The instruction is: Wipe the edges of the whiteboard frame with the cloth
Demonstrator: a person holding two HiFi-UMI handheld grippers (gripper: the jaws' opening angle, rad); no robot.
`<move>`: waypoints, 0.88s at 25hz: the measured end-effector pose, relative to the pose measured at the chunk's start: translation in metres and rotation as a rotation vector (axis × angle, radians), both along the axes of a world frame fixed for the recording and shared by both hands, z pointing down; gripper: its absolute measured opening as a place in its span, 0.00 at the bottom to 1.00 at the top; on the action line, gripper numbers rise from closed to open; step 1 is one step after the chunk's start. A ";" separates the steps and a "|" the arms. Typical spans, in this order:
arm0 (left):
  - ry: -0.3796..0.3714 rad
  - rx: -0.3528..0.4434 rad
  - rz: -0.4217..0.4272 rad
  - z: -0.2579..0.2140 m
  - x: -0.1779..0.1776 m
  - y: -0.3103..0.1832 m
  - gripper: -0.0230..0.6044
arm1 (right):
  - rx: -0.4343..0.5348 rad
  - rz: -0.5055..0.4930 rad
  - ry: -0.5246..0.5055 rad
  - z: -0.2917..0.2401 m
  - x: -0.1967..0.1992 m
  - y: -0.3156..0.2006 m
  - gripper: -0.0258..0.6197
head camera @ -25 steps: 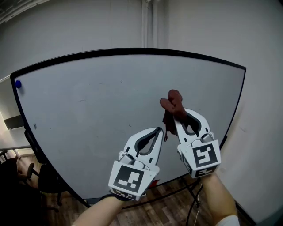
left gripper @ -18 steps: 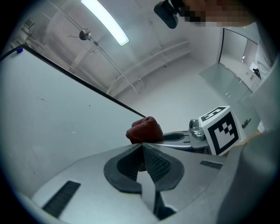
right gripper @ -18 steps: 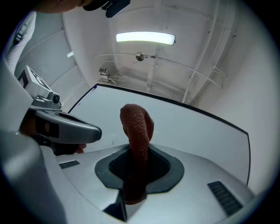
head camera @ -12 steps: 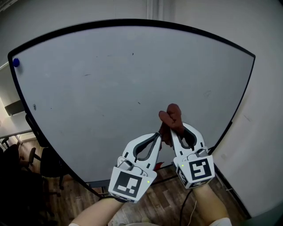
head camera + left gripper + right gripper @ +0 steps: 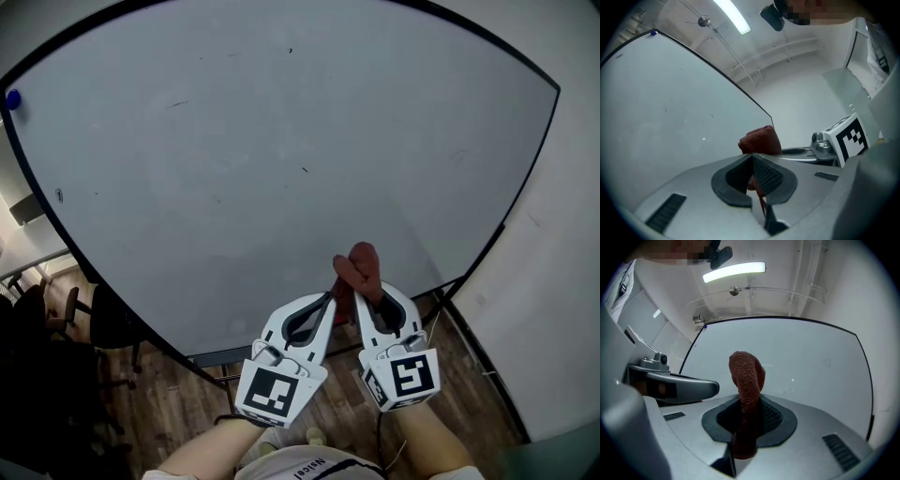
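**Cloth carried down toward the lower edge, no wiping shown yet**

Since the earlier frame both grippers have come lower. Their tips, before in front of the middle of the board, now sit near its lower edge.

The right gripper (image 5: 749, 401) has its jaws closed on a reddish-brown terry cloth (image 5: 746, 369), which stands up past the tips as a rolled lump. The left gripper (image 5: 753, 157) has its jaws pressed together, and a thin red strip of the cloth shows in the seam, so it seems to pinch an edge. Just beyond both tips is the grey-white whiteboard (image 5: 234, 141) with its thin black frame (image 5: 545, 131).

I judge the task to be at the approach. The cloth does not visibly touch the frame, so all the edges seem left to wipe.
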State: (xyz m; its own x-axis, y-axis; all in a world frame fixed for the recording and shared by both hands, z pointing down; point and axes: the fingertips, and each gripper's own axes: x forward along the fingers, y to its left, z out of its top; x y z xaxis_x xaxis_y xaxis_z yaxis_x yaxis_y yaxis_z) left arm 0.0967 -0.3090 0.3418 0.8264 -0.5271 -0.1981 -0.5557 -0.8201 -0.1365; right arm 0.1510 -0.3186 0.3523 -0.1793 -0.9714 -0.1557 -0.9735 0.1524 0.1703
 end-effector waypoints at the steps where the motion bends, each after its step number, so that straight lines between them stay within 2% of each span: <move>1: 0.004 -0.027 -0.007 0.008 -0.004 -0.001 0.05 | -0.014 -0.002 -0.011 0.008 -0.002 0.002 0.14; 4: 0.002 -0.103 -0.032 0.031 -0.014 -0.003 0.05 | -0.051 -0.012 -0.026 0.030 -0.010 0.005 0.14; 10: -0.018 -0.173 -0.054 0.063 -0.025 -0.003 0.05 | -0.096 -0.024 -0.063 0.059 -0.026 0.011 0.14; 16: -0.035 -0.218 -0.040 0.095 -0.030 0.005 0.05 | -0.151 -0.045 -0.098 0.089 -0.037 0.015 0.14; 22: -0.040 -0.238 -0.048 0.100 -0.031 0.001 0.05 | -0.165 -0.045 -0.133 0.099 -0.040 0.012 0.14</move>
State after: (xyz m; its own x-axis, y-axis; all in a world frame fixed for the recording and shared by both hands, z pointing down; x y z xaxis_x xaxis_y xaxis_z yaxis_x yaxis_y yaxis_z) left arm 0.0656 -0.3078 0.4417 0.8038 -0.5941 -0.0319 -0.5931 -0.8044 0.0346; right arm 0.1111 -0.3067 0.4517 -0.2117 -0.9771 -0.0203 -0.9773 0.2116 0.0104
